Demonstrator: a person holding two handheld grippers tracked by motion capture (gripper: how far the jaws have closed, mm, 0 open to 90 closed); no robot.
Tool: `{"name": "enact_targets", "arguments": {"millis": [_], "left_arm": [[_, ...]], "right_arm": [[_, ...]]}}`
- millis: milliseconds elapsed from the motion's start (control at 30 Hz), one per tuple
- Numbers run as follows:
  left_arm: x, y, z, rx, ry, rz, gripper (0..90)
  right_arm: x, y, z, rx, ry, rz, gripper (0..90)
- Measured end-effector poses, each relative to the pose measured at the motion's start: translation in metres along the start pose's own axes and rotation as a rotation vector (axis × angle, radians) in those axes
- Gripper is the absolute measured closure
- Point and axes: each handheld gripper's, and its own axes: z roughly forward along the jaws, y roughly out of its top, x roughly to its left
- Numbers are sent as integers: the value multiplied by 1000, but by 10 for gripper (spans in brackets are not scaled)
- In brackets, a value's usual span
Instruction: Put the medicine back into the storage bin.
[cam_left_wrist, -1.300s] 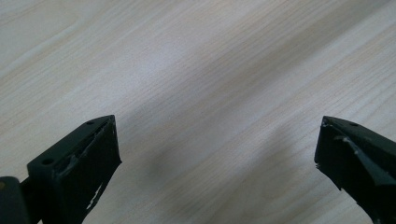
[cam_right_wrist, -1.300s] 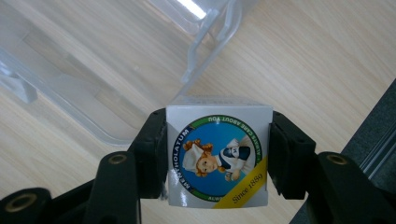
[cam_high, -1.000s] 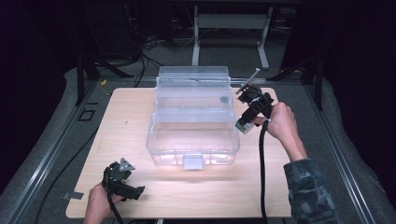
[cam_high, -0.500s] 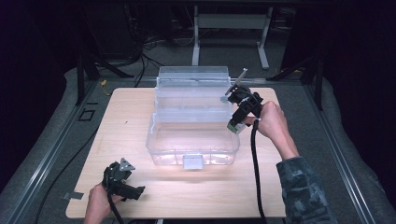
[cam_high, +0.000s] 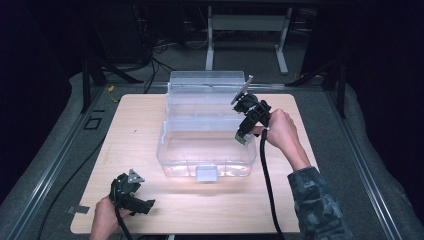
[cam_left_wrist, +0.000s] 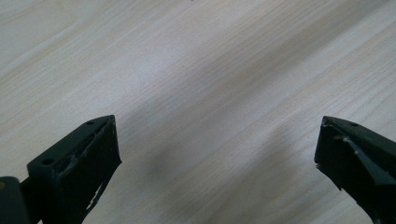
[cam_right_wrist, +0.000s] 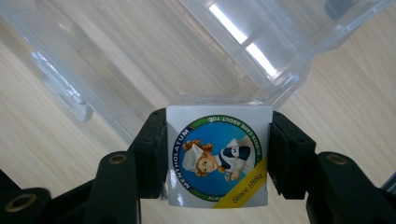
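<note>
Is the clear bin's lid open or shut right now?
Open: the clear bin's lid stands up behind it, and the interior looks uncovered.

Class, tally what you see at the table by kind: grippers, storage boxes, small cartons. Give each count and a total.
Grippers: 2, left gripper and right gripper
Clear plastic box, lid open: 1
Small Mentholatum carton, held in the right gripper: 1
Total: 4

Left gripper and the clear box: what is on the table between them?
Nothing: in the high view, only bare wooden table lies between the left gripper and the clear plastic box. The left gripper view also shows bare wood between its open fingers.
</note>
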Motion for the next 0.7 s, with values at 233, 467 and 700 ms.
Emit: {"name": "enact_targets", "arguments": {"millis": [233,467,700], "left_arm": [[0,0,0,5,1,2,1],[1,0,-1,-8,2,2,1],[3,-1,-1,-9,1,6,1]], "right_arm": [[6,5,5,5,4,-18,467],[10,8,12,8,20,-23,467],[14,11,19,17,34,-26,467]]}}
